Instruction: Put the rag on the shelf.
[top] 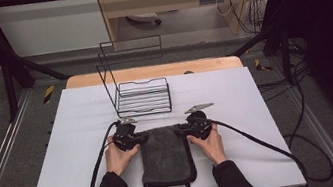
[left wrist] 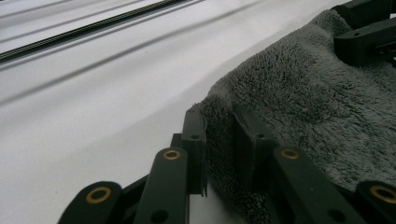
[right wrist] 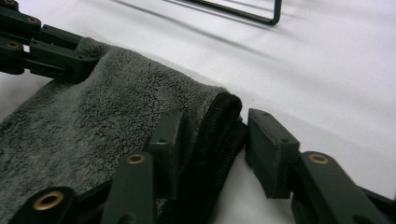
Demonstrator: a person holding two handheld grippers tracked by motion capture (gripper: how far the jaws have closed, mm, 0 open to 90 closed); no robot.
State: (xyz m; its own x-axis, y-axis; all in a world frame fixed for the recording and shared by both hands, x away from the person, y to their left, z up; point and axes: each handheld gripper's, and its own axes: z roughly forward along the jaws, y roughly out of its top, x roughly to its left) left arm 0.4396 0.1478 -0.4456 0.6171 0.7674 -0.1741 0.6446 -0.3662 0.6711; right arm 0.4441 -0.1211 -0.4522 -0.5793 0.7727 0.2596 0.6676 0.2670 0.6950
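A dark grey fleecy towel [top: 164, 154] lies folded on the white table [top: 75, 138], with a black hem along its right edge. My left gripper [top: 145, 137] is at the towel's far left corner; in the left gripper view its jaws [left wrist: 223, 140] pinch the towel's edge [left wrist: 303, 102] between them. My right gripper [top: 179, 131] is at the far right corner. In the right gripper view the towel's hemmed corner [right wrist: 219, 121] sits between its jaws [right wrist: 215, 135]: one jaw rests against the pile, while the other pad [right wrist: 268, 149] stands a small gap off the hem.
A black wire rack [top: 142, 95] stands just beyond the towel, its base rail [right wrist: 261, 14] close to my right gripper. A cable trails from each gripper toward the table's front edge. Bare white table lies left and right of the towel.
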